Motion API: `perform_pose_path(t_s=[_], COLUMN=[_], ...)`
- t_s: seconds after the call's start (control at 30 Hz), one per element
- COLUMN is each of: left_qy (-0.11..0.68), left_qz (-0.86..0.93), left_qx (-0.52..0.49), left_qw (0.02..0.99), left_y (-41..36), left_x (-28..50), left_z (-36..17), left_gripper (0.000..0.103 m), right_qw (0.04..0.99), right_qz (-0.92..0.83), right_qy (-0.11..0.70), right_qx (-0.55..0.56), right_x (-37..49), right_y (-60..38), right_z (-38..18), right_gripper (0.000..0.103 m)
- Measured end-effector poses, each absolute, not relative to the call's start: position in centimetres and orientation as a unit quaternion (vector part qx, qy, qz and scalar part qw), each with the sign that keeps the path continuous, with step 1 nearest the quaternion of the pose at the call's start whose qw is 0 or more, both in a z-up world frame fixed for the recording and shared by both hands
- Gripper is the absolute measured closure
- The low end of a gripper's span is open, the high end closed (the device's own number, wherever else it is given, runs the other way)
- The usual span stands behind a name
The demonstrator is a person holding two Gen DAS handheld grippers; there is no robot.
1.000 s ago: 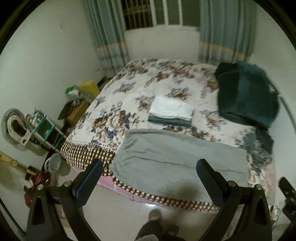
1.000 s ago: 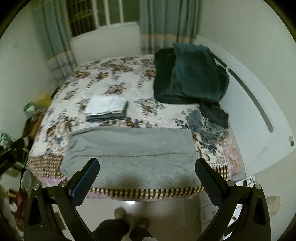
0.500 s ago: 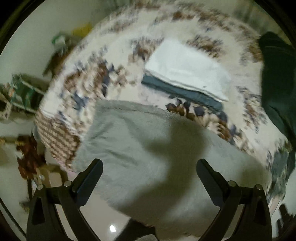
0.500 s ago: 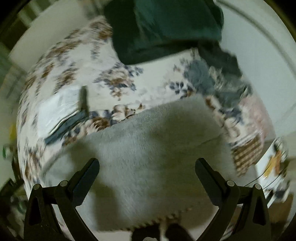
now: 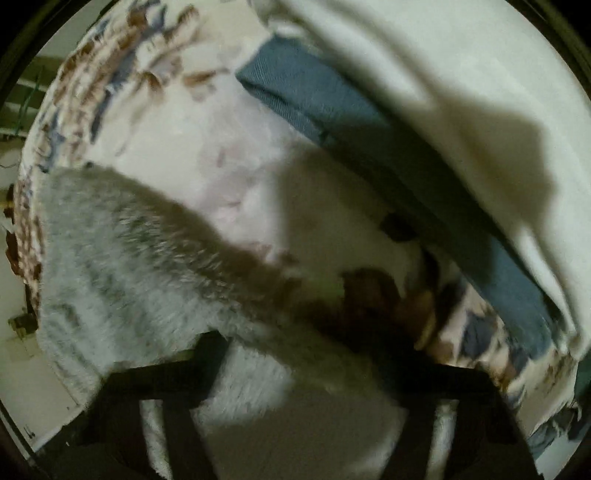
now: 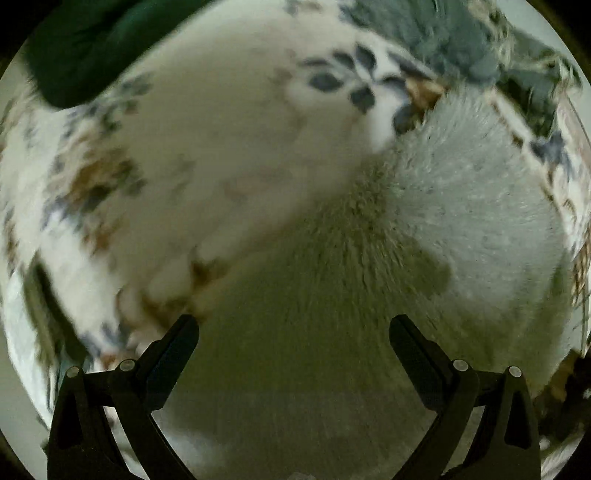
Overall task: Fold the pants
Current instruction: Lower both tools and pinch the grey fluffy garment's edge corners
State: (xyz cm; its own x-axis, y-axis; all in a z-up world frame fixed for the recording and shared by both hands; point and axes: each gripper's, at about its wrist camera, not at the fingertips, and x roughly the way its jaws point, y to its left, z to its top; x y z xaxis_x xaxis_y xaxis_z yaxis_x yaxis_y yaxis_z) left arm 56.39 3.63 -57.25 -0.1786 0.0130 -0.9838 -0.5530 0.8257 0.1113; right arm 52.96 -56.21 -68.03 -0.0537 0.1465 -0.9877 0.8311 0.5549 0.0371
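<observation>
The grey fleece pants (image 5: 122, 273) lie flat on the floral bedspread (image 5: 207, 147). In the left wrist view my left gripper (image 5: 303, 354) is low over their far left edge, jaws spread wide with the fabric between them, fingers dark and blurred. In the right wrist view the pants (image 6: 461, 221) fill the lower right. My right gripper (image 6: 293, 332) is open just above their far right part, both fingers apart and empty.
A folded stack, white cloth (image 5: 461, 81) on blue cloth (image 5: 332, 103), lies just beyond the left gripper. A dark green garment (image 6: 85, 48) and a grey-blue crumpled garment (image 6: 443, 33) lie at the far side of the bed.
Both grippers have dropped from standing height down close to the pants' far edge, left toward the left end, right toward the right end. Both have stayed open.
</observation>
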Motion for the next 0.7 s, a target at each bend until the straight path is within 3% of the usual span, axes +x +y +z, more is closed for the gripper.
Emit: perform_pose_path(t_s=[0.1, 0.13, 0.2, 0.27, 0.3, 0.63, 0.7], left_qy=[0.723, 0.715, 0.703, 0.689, 0.682, 0.596, 0.59], left_qz=[0.238, 0.241, 0.232, 0.222, 0.217, 0.167, 0.167], left_qx=[-0.181, -0.177, -0.185, -0.191, -0.194, -0.218, -0.227], left_qw=[0.623, 0.632, 0.646, 0.663, 0.671, 0.755, 0.757], left_y=[3.4, 3.2, 3.0, 2.6, 2.3, 0.3, 1.7], left_x=[55.7, 55.1, 54.2, 52.7, 52.0, 37.2, 35.6], left_z=[-57.0, -56.2, -54.8, -52.3, -51.0, -34.7, -35.7], left_gripper=[0.084, 0.093, 0.096, 0.098, 0.098, 0.098, 0.098], right_qw=[0.563, 0.562, 0.568, 0.586, 0.593, 0.686, 0.694], right_qz=[-0.305, -0.307, -0.307, -0.305, -0.299, -0.23, -0.218], right_qy=[0.666, 0.667, 0.669, 0.662, 0.658, 0.587, 0.583], right_qx=[0.383, 0.382, 0.369, 0.353, 0.354, 0.363, 0.363], right_x=[53.5, 53.6, 53.9, 53.8, 53.5, 43.2, 40.1], right_y=[-56.8, -56.8, -56.5, -56.0, -55.9, -53.3, -53.4], right_z=[-70.8, -71.3, -71.5, -70.6, -70.0, -57.2, -55.1], right_gripper=[0.008, 0.019, 0.041, 0.085, 0.09, 0.093, 0.093])
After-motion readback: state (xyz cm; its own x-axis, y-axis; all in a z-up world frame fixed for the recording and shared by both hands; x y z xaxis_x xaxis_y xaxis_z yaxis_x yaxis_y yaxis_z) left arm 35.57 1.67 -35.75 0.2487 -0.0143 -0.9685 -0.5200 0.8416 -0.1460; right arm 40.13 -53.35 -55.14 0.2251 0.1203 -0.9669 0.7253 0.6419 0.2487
